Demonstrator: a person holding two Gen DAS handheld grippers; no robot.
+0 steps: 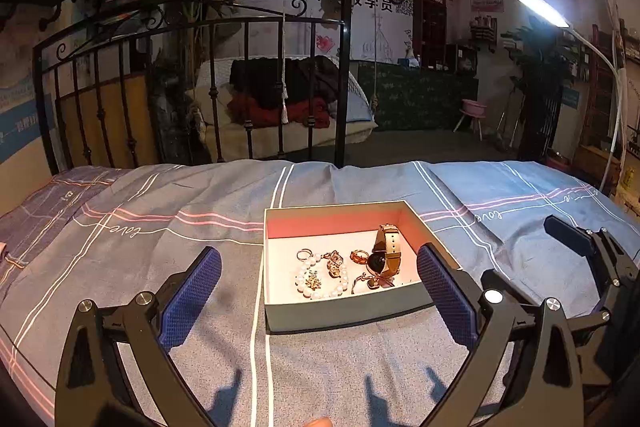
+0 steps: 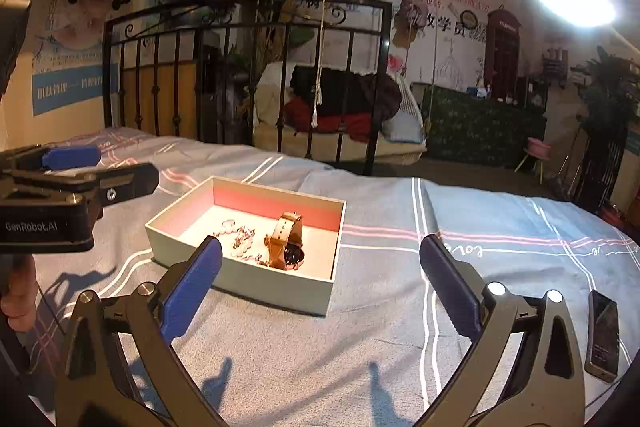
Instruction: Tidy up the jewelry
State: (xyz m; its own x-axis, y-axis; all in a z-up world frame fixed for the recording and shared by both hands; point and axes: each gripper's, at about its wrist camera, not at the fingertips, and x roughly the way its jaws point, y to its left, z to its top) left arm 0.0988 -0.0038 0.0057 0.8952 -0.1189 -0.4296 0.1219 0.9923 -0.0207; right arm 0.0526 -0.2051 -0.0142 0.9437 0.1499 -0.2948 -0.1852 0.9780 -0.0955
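An open grey box [image 1: 340, 311] with a pink inner wall sits on the blue-grey bedspread [image 1: 160, 267]. In it lie a watch with a tan strap [image 1: 386, 251], a pearl bracelet [image 1: 316, 277], rings and small gold pieces [image 1: 334, 261]. My left gripper [image 1: 318, 291] is open and empty, its fingers either side of the box's near end. In the right wrist view the box [image 2: 280, 291] and watch [image 2: 286, 243] lie ahead left. My right gripper [image 2: 320, 275] is open and empty, just right of the box. The left gripper [image 2: 72, 163] shows at far left.
A black iron bed frame [image 1: 200, 39] stands at the far edge of the bed. A dark phone [image 2: 604, 335] lies on the bedspread at the right. A bright lamp [image 1: 540, 7] hangs over the right side. The right gripper's fingers [image 1: 572, 235] show at the right.
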